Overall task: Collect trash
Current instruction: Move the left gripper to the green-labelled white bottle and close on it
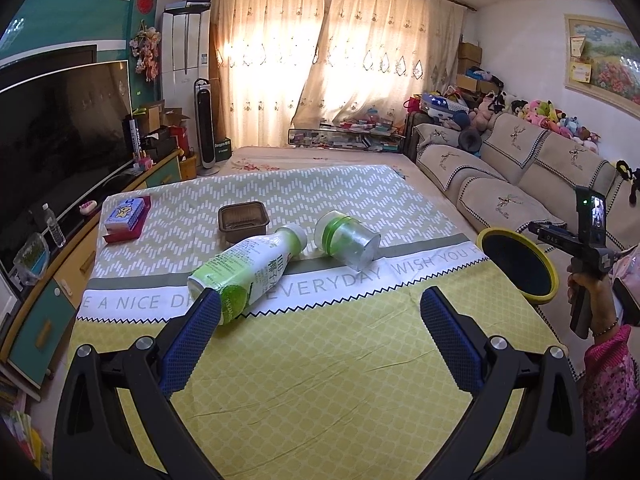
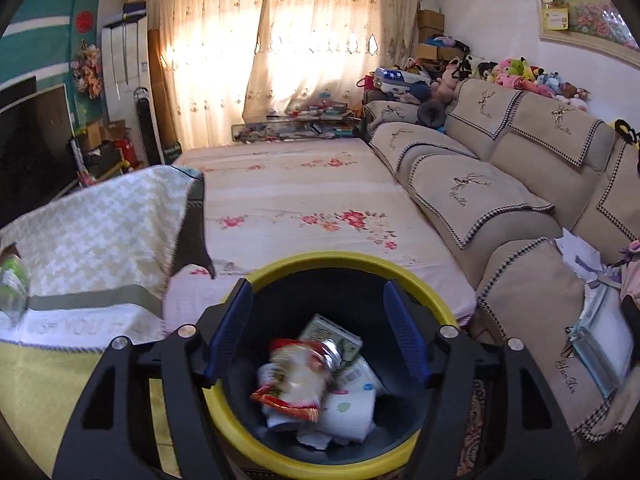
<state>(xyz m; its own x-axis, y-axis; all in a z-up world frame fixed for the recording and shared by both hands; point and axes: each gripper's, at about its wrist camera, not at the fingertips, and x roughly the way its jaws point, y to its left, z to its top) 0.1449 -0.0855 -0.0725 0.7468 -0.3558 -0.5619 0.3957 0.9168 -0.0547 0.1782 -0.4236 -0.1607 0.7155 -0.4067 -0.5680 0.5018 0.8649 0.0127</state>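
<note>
On the table's cloth (image 1: 320, 360) lie a green-and-white drink bottle (image 1: 244, 272) on its side, a clear plastic cup with a green band (image 1: 347, 240) on its side, a brown plastic tray (image 1: 243, 222) and a red-and-blue carton (image 1: 126, 216). My left gripper (image 1: 320, 308) is open and empty, its left finger (image 1: 192, 344) close to the bottle's base. My right gripper (image 2: 318, 328) is open and empty above the yellow-rimmed bin (image 2: 256, 440), which also shows in the left wrist view (image 1: 552, 276). A red snack wrapper (image 2: 300, 380) and white packets (image 2: 348, 412) lie inside the bin.
A sofa (image 2: 520, 208) runs along the right, with plush toys on its back. A flowered low bed or mat (image 2: 300, 208) lies beyond the table. A TV (image 1: 52, 128) on a cabinet stands to the left. The right handheld gripper shows in the left wrist view (image 1: 588, 264).
</note>
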